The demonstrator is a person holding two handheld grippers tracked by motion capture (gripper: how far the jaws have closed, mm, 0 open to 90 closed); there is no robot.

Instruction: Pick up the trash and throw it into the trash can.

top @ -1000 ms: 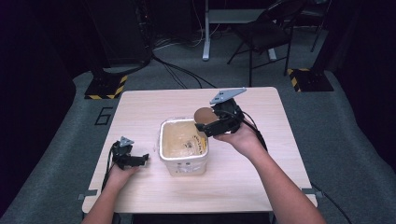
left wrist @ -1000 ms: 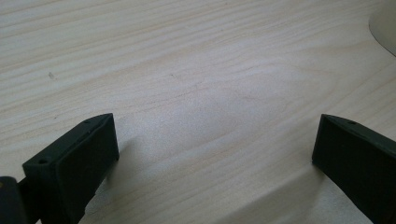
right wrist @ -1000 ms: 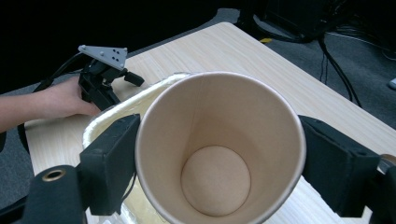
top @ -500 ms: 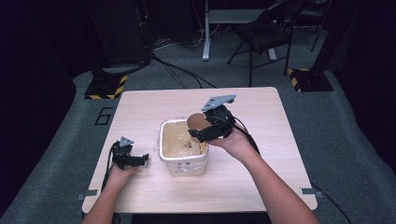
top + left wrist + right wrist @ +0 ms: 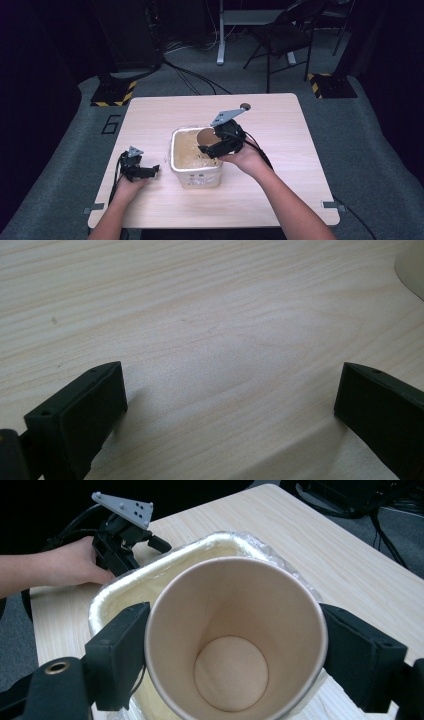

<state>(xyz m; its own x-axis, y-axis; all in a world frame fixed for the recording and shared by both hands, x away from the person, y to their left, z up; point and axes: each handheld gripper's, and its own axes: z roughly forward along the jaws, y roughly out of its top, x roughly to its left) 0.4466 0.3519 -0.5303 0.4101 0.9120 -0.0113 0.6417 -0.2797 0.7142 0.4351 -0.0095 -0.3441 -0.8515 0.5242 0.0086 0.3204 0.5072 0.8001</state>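
Note:
A brown paper cup is held tilted above a white plastic tub that stands mid-table and holds a pale tan material. My right gripper is shut on the cup. In the right gripper view the cup is empty inside, squeezed between both jaws, with the tub's rim right beneath it. My left gripper rests on the wooden table just left of the tub. Its jaws stand wide open over bare wood, and the tub's wall shows at the upper right.
The left hand and its gripper lie beyond the tub in the right gripper view. Black cables run across the grey floor behind the table, and a folding chair stands at the back right.
My right gripper has carried the cup leftward and lower, from the tub's far right corner to over its inside. The left gripper has stayed put.

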